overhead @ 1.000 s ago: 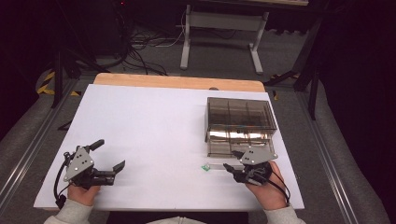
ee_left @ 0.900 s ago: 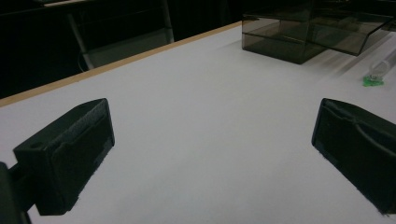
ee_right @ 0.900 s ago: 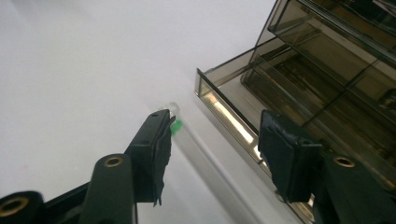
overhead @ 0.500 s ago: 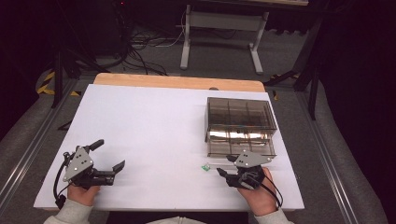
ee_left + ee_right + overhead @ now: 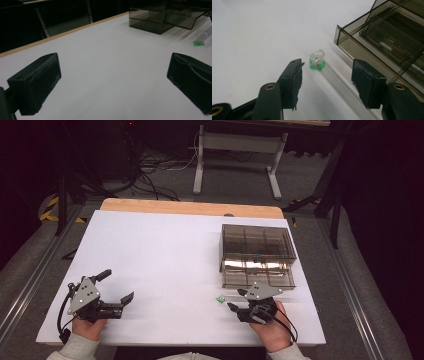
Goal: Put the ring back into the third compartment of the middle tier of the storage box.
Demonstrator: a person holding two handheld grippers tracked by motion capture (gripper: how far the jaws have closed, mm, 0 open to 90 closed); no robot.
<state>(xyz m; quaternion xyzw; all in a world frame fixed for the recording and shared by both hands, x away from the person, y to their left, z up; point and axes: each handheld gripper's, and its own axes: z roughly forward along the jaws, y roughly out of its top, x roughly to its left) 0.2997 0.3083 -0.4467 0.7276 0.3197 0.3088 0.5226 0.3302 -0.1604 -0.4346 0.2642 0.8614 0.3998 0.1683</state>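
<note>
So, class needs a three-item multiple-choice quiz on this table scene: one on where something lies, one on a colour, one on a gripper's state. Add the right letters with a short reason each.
1. Where does the small clear piece lie?
A. inside the drawer box
B. on the white table, ahead of the right gripper
C. between the left gripper's pads

2. What colour is the base of that piece?
A. green
B. red
C. yellow

3. How do the jaws of the right gripper stand?
A. pressed on the piece
B. shut tight, nothing between
C. apart, holding nothing

Answers:
1 B: it rests on the white table, beside the smoky drawer box and beyond the jaws.
2 A: the right gripper view shows a green foot under the clear top.
3 C: both pads stand short of the piece, with bare table between them.
</note>
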